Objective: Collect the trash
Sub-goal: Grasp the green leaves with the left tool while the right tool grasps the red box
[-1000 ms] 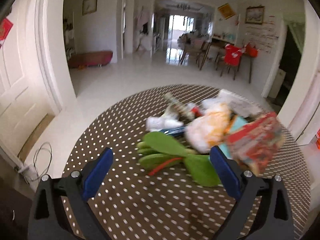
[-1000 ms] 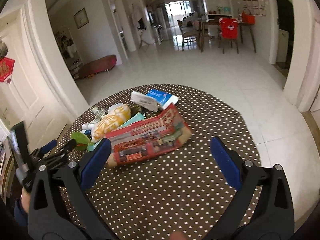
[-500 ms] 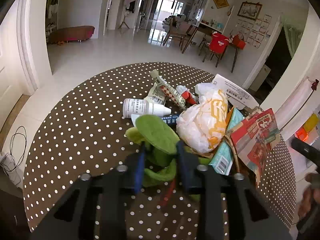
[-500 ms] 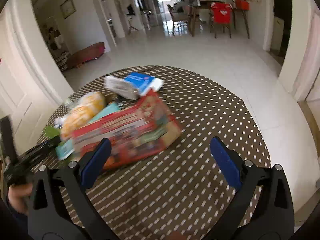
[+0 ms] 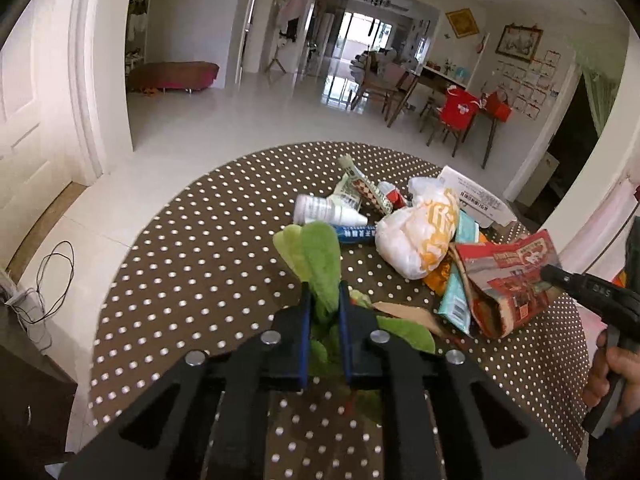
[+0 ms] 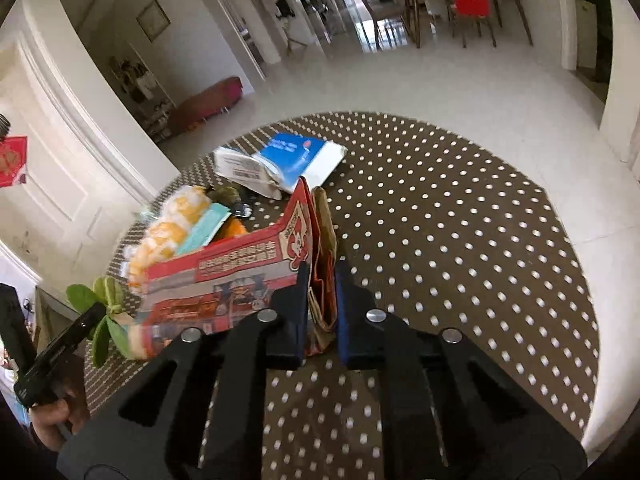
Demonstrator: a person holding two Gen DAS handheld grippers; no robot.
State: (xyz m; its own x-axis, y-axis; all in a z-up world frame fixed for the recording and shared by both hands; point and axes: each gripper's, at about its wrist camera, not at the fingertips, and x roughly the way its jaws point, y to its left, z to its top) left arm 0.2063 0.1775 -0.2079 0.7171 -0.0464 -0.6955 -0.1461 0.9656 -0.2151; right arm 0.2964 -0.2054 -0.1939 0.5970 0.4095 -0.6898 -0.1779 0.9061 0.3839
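Both grippers have closed since a second ago: left gripper now pinches the green leafy stalks off the dotted brown worktop; right gripper clamps the red printed paper bag; lift both slowly, since leaves tear and the bag sags.

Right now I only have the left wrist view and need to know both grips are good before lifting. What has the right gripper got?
Observer: The right gripper is shut on the edge of the red paper bag.
Operator: Is anything behind that bag that I can't see?
Observer: Yes, a blue and white packet lies flat on the table just beyond it.
Operator: And my side, seen from there?
Observer: The left gripper shows at the edge of the right wrist view, with the green leaves sticking out of it.
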